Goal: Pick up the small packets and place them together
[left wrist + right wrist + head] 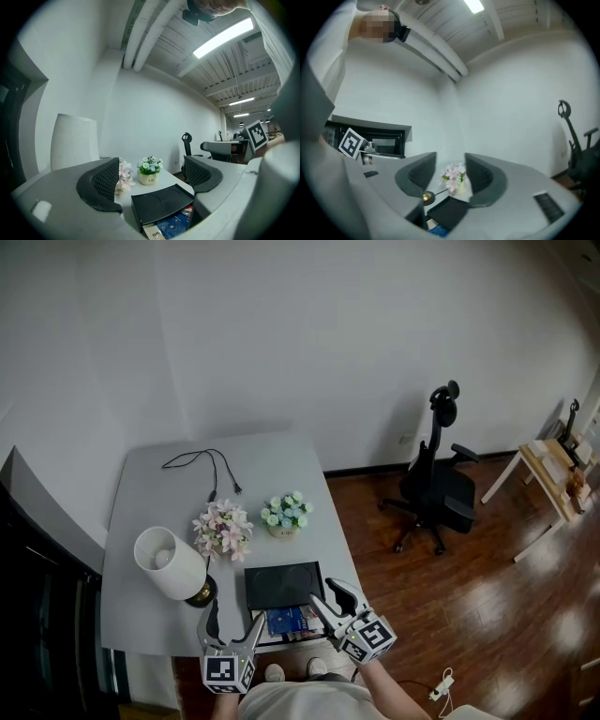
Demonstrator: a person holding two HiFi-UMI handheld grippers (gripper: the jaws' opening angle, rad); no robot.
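Small packets lie at the near edge of the grey table, just in front of a black tray. A blue packet shows most clearly, with a paler one beside it. My left gripper hovers over the table's front edge left of the packets, open with nothing between its jaws. My right gripper is at their right, also open and holding nothing. The left gripper view has the blue packet and a pale packet below the tray. In the right gripper view, a corner of the blue packet shows low down.
A white-shaded lamp stands left of the tray. Pink flowers and a pot of blue and white flowers sit behind it. A black cable lies at the far end. An office chair stands on the wooden floor to the right.
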